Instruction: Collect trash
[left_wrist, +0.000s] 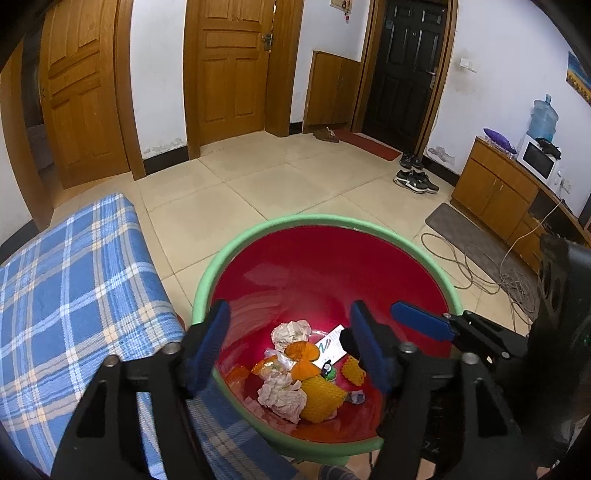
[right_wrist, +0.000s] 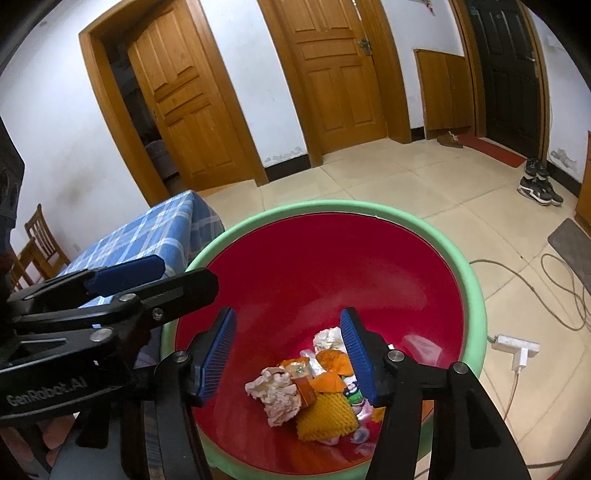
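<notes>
A red bin with a green rim (left_wrist: 258, 236) (right_wrist: 476, 273) stands on the floor beside the table. At its bottom lies trash: crumpled tissues (left_wrist: 282, 398) (right_wrist: 275, 397), yellow foam fruit netting (left_wrist: 321, 400) (right_wrist: 325, 413), orange peel (left_wrist: 301, 350) (right_wrist: 330, 382), a white card (left_wrist: 332, 345) and small wrappers. My left gripper (left_wrist: 290, 347) is open and empty above the bin's mouth. My right gripper (right_wrist: 288, 360) is open and empty above the bin; it also shows at the right of the left wrist view (left_wrist: 421, 321). The left gripper shows at the left of the right wrist view (right_wrist: 122, 275).
A table with a blue plaid cloth (left_wrist: 74, 295) (right_wrist: 147, 232) stands left of the bin. Cables (left_wrist: 491, 273) and a power strip (right_wrist: 515, 349) lie on the tiled floor at the right. Shoes (left_wrist: 415, 181), a wooden cabinet (left_wrist: 495, 192) and wooden chairs (right_wrist: 37, 240) stand farther off.
</notes>
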